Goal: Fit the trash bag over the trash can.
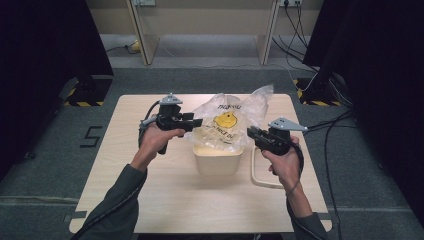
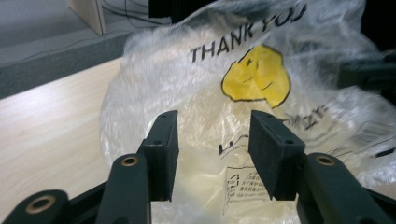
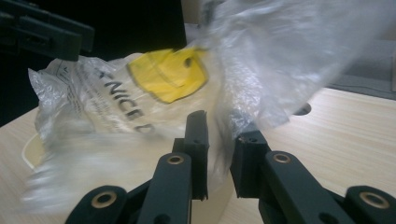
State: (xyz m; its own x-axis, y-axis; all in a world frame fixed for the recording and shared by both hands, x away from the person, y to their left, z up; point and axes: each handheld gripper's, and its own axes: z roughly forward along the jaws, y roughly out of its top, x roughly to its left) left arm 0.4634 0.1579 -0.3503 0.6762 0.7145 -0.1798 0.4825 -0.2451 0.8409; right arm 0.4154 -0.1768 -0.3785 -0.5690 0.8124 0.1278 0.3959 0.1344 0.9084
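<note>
- The light wooden table (image 1: 165,195) carries everything, and the two forearms of the person come in from its near edge.
- The thin clear plastic bag (image 1: 231,122), with a yellow smiling face and black print, sits in the cream plastic bin (image 1: 218,161) at the middle of the table and puffs up above the rim of the bin.
- A cream ring-shaped lid (image 1: 256,172) lies flat on the table, just right of the bin.
- The left gripper (image 2: 214,140) is beside the left side of the bag; its jaws are apart and press on nothing, the bag being just ahead of them.
- The right gripper (image 3: 219,144) is at the right side of the bag, with its jaws clenched on a fold of the bag film.
</note>
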